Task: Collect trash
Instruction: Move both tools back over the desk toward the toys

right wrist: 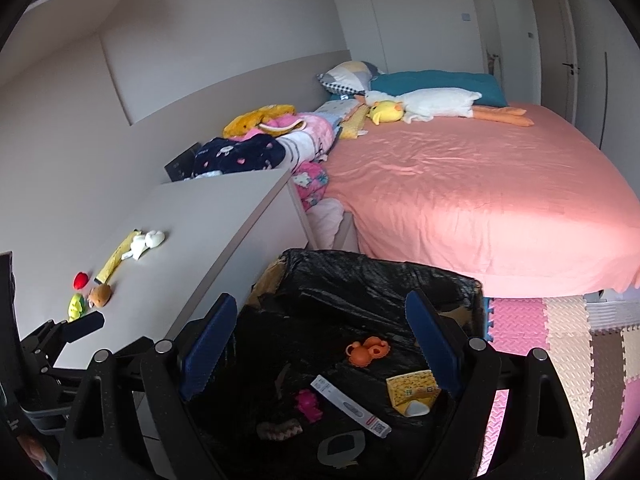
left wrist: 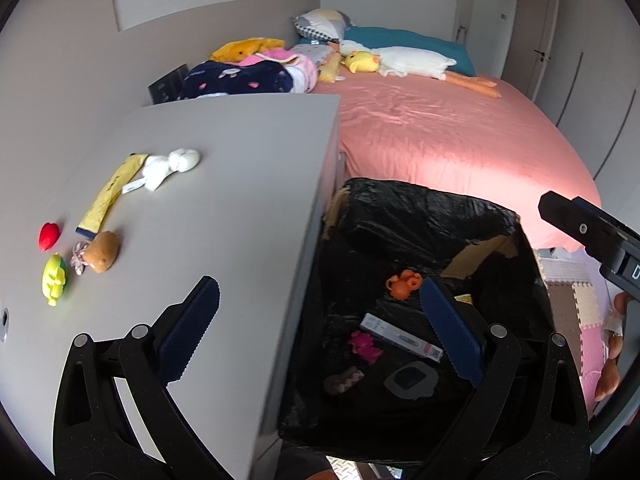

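We are at the drop-off stage: both tools hang over the cardboard box lined with a black plastic bag, which stands on the floor between the grey cabinet top and the pink-sheeted bed. The left gripper has its blue pads spread wide with nothing between them, one pad over the cabinet edge and one over the box. The right gripper is likewise spread apart and empty, straddling the box opening.

Inside the box lie an orange plastic toy, a long white carton with printing, a bright pink moulded figure, a yellow printed paper packet, a brownish zigzag-patterned scrap and a grey-edged dark flat pouch. All rest loose on the bag's bottom, apart from each other.

Our next move, as we judge it, is back to the cabinet top beside the box, where items remain: a red round piece, a yellow-green plastic toy, a brown plush lump, a long yellow wrapper and a small white plush rabbit. The left gripper is nearer; it would need to swing away from the box and come down on one piece.
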Motion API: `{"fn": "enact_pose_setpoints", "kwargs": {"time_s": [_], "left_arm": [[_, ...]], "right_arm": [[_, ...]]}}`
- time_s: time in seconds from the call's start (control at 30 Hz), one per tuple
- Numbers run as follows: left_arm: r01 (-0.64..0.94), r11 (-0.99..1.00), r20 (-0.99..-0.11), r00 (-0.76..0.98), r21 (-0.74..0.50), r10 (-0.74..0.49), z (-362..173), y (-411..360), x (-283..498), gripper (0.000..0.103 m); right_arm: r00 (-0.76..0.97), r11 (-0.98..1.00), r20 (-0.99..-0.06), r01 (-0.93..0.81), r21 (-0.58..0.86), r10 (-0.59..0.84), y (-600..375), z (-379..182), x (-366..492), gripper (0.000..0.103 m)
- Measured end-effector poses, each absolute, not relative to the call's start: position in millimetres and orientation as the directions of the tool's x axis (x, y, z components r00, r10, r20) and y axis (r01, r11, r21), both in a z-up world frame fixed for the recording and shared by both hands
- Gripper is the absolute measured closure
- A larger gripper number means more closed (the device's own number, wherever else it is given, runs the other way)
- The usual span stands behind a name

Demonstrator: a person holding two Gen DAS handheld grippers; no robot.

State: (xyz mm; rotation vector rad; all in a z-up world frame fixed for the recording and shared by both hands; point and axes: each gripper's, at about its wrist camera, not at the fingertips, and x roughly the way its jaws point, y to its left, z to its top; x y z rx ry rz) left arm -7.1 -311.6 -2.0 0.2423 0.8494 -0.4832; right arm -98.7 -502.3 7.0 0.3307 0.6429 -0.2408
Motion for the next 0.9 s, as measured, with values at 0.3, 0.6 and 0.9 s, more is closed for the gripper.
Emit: {"fn": "enact_pose_setpoints", "kwargs": {"time_s": [0.3, 0.6, 0.9], "left_arm": [[0.45, 0.893, -0.769, 0.571, 0.001, -0.287, -5, -286, 9, 0.006], [0.405, 0.914, -0.758, 0.598, 0.008, -0.259, -1, -259, 21, 0.006], [0.339, 0.941, -0.76, 0.614, 0.01, -0.213, -2, -219, 36, 0.006]], "right_arm": [[0.774, 0.934, -0.628, 0.277, 0.226, -0.077, -482, 3, -73, 0.017], [0.787, 0.945, -0.616, 0.221, 0.24, -0.028, -457, 4, -50, 0.017], [0.784, 0.959, -0.62, 0.144, 0.243, 0.039, -418, 5, -18, 0.017]]}}
